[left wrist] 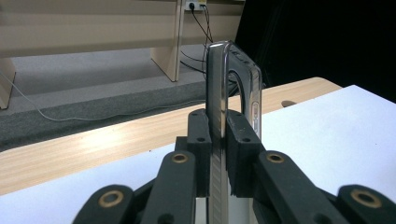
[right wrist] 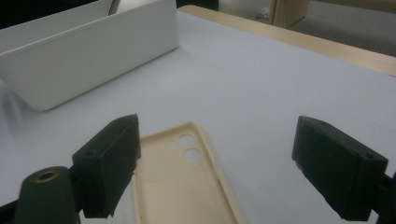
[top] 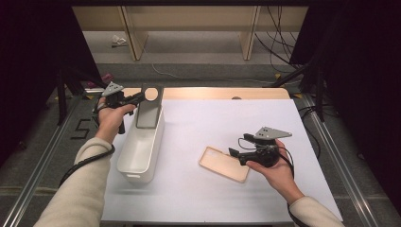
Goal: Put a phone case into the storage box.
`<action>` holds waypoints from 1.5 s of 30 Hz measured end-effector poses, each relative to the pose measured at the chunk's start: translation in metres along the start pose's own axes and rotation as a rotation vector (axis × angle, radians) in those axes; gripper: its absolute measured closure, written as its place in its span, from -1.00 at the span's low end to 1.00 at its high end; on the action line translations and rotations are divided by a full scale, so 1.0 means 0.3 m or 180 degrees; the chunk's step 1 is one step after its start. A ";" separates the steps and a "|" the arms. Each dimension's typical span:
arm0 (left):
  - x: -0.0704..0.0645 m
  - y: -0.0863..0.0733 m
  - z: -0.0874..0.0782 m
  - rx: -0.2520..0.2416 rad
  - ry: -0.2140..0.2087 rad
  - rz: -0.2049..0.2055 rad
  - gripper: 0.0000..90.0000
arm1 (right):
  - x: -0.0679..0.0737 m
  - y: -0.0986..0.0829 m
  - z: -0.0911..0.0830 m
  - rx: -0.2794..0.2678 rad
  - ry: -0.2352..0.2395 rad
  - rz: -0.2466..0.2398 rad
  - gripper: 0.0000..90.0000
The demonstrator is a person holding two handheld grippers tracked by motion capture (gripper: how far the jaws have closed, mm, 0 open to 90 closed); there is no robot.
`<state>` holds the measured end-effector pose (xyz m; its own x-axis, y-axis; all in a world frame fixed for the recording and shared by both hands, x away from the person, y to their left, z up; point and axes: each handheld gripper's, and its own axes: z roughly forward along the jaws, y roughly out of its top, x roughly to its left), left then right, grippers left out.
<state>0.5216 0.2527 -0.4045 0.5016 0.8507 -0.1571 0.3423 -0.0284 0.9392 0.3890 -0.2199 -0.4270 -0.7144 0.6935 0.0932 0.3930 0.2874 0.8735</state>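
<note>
Pale wooden shelf legs [top: 135,35] stand on grey carpet across the frame's top, black cables [top: 276,38] trailing upper right

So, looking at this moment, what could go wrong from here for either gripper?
The left gripper pinches the clear phone case by one thin edge above the white bin; it could twist or slip, landing outside the bin. The right gripper is open over the beige phone case, which lies flat on the white table cover; closing may just push it along rather than catch an edge.
</note>
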 end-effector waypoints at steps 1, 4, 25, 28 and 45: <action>0.000 -0.001 0.000 0.0001 0.0002 0.0002 0.80 | 0.000 0.000 0.000 -0.0001 0.0000 0.0001 -0.64; -0.001 -0.004 0.002 -0.0001 0.0013 -0.0006 0.80 | 0.000 0.000 0.000 0.0001 0.0001 -0.0003 -0.64; 0.010 -0.030 0.016 0.0078 0.0044 -0.0065 0.79 | 0.000 0.000 -0.001 -0.0012 0.0005 0.0021 -0.64; 0.014 -0.032 0.016 0.0093 0.0054 -0.0078 0.79 | -0.001 0.000 -0.001 -0.0011 0.0011 0.0028 -0.64; 0.020 -0.035 0.023 0.0255 0.0210 -0.0092 0.73 | -0.002 0.000 0.000 -0.0007 0.0016 0.0028 -0.64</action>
<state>0.5266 0.2546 -0.4175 0.4380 0.8844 -0.1610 0.4197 -0.0428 0.9067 0.3894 -0.2203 -0.4272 -0.7138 0.6926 0.1034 0.3982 0.2799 0.8736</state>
